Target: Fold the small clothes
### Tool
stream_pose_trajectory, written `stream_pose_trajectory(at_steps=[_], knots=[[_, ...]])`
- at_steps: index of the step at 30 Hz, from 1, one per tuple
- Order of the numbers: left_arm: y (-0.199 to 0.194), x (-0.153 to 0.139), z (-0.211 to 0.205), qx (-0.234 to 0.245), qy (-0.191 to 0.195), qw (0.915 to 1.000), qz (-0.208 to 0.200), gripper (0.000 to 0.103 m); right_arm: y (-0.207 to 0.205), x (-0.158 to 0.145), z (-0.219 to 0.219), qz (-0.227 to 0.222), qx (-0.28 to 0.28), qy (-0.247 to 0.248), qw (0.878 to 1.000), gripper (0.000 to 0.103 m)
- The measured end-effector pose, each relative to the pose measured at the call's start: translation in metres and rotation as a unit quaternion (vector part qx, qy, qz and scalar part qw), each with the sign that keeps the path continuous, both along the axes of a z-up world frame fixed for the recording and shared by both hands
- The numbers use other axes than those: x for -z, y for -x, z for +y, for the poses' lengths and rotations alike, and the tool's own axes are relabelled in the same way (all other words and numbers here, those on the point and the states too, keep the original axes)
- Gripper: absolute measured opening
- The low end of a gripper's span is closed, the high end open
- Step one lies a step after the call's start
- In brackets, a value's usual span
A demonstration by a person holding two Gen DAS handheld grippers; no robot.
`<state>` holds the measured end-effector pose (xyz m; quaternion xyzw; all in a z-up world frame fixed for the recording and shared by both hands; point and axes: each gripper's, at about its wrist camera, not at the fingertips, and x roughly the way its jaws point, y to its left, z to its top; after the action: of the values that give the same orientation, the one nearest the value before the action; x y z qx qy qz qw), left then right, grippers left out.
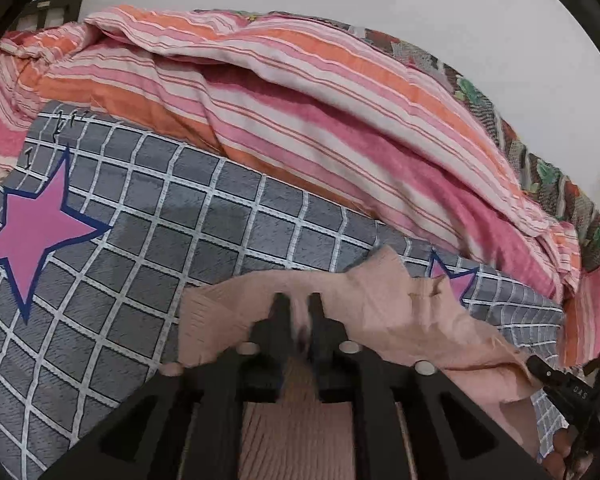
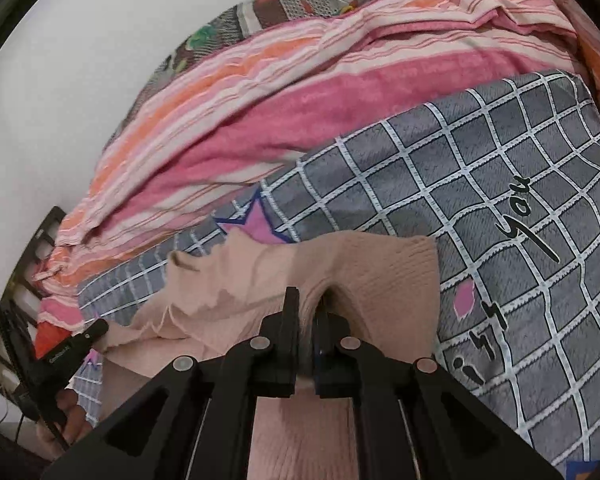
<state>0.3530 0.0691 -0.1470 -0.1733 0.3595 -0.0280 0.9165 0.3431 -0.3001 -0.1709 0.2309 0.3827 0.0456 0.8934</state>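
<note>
A small peach-pink knit garment [image 1: 404, 312] lies bunched on a grey checked blanket [image 1: 148, 208] with pink stars. My left gripper [image 1: 298, 300] is shut on a pinch of the garment near its left part. My right gripper [image 2: 306, 300] is shut on the garment [image 2: 380, 276] near its right edge. The fabric hangs slack and creased between the two grippers. The right gripper's tip shows at the right edge of the left wrist view [image 1: 540, 368], and the left gripper's tip at the left of the right wrist view [image 2: 96, 330].
A pink, orange and white striped quilt [image 1: 320, 92] is heaped behind the grey blanket, with a patterned floral cover [image 1: 540, 168] behind it against a white wall. A dark headboard [image 1: 48, 10] stands at the far left. The grey blanket [image 2: 500, 168] carries black lettering.
</note>
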Motion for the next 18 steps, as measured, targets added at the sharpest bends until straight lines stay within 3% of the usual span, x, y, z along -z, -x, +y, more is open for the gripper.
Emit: stream_pose_trajectory(at_steps=[2, 4, 12, 14, 18], knots=[[0.003, -0.002, 0.002, 0.004, 0.004, 1.0, -0.007, 0.047, -0.001, 0.001, 0.002, 0.002, 0.006, 0.018, 1.0, 0.025], [0.012, -0.005, 0.005, 0.005, 0.009, 0.9997, -0.021, 0.059, 0.008, -0.002, 0.004, -0.009, -0.001, 0.033, 0.999, 0.035], [0.084, -0.003, 0.01, 0.019, -0.017, 0.9994, -0.025, 0.06, 0.076, -0.014, 0.008, -0.021, -0.017, 0.09, 0.996, 0.039], [0.101, 0.0, 0.011, 0.023, -0.016, 0.9994, -0.018, 0.06, 0.097, -0.013, 0.008, -0.016, -0.024, 0.097, 0.995, 0.045], [0.141, 0.01, 0.021, 0.023, 0.006, 0.9997, -0.007, 0.06, 0.133, -0.002, 0.005, 0.0, -0.034, 0.09, 0.995, 0.047]])
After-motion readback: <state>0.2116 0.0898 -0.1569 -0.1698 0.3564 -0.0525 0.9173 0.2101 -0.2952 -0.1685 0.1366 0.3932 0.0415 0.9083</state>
